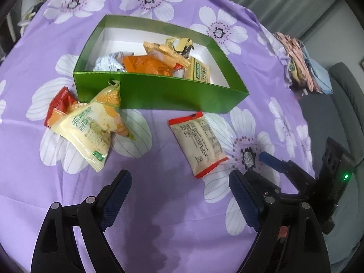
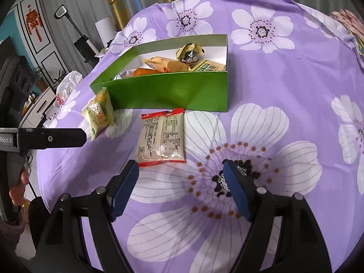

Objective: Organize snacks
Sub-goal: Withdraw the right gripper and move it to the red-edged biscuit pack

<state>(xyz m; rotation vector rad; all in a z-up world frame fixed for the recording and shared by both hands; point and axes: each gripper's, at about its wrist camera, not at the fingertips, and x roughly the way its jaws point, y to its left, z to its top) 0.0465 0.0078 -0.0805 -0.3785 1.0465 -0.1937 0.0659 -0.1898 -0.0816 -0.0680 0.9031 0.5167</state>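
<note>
The flat beige, red-edged snack packet point(image 2: 161, 137) lies on the purple floral cloth before the green box point(image 2: 173, 91), long axis pointing boxward, just ahead of the spread, empty right gripper point(image 2: 180, 177); the left gripper point(image 1: 179, 187), also spread, lies farther off.

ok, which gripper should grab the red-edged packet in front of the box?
Right. The right gripper is open with the red-edged packet just ahead; the left gripper sits off to its side.

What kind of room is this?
Probably a living room at home: a table under a purple flowered cloth, gold curtains, and a red knot decoration on the wall.
</note>
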